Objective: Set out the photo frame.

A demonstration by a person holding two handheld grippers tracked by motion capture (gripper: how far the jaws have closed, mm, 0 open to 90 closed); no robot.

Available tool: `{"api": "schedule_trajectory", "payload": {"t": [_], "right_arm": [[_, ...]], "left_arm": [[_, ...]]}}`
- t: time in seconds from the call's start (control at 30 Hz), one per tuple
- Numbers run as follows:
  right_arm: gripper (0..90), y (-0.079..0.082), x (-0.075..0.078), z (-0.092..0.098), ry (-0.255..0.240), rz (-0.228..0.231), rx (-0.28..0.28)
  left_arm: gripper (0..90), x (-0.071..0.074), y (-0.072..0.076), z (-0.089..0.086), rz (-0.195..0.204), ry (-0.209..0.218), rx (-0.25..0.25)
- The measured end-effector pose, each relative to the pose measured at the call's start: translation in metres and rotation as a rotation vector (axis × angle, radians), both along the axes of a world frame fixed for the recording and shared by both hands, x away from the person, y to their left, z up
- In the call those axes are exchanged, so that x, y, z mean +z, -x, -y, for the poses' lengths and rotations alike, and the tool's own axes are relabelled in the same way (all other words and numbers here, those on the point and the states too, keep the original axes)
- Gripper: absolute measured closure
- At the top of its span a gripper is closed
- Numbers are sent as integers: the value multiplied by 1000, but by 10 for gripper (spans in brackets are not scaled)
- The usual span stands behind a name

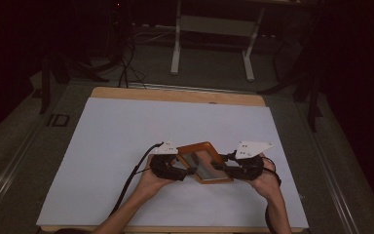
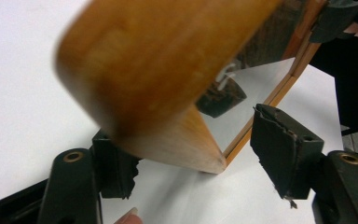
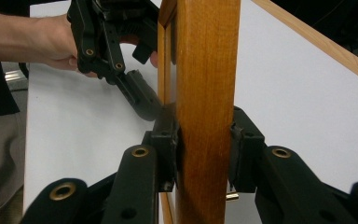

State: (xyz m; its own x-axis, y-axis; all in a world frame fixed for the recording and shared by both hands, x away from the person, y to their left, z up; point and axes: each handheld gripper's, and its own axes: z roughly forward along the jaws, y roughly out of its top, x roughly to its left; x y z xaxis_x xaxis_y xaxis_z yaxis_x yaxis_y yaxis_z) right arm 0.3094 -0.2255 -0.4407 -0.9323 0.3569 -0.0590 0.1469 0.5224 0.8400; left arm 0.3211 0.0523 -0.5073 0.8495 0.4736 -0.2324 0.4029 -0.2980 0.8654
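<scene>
A wooden-framed mirror (image 1: 202, 162) is held tilted, low over the white table top (image 1: 126, 122), between my two grippers. My right gripper (image 1: 230, 169) is shut on the frame's right edge; in the right gripper view both pads (image 3: 168, 140) press the orange wood (image 3: 207, 84). My left gripper (image 1: 182, 170) is at the frame's left side. In the left gripper view its jaws stand wide apart, with the frame's rounded corner (image 2: 168, 93) between them, and the right pad (image 2: 279, 154) is clear of the wood. The glass (image 2: 242, 102) reflects a dark gripper part.
The white sheet covers a wooden table whose far edge (image 1: 175, 93) shows bare wood. Beyond it stand white desk legs (image 1: 176, 44) and cables (image 1: 125, 63) on a grey floor. The person's hands (image 1: 148, 183) come in from the near edge.
</scene>
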Motion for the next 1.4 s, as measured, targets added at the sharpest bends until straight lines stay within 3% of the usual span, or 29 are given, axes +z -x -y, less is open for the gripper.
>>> {"api": "schedule_trajectory", "payload": {"t": [0.6,0.97,1.4], "right_arm": [[682,0,0,3,3,-3,6],[682,1,-1,5,1,-8,6],[672,-1,-3,13,4,-23,-6]], "left_arm": [[403,-5,1,11,-2,-23,-9],[406,-6,3,16,-5,-20,-19],[497,-4,5,16,-15,2,-31]]}}
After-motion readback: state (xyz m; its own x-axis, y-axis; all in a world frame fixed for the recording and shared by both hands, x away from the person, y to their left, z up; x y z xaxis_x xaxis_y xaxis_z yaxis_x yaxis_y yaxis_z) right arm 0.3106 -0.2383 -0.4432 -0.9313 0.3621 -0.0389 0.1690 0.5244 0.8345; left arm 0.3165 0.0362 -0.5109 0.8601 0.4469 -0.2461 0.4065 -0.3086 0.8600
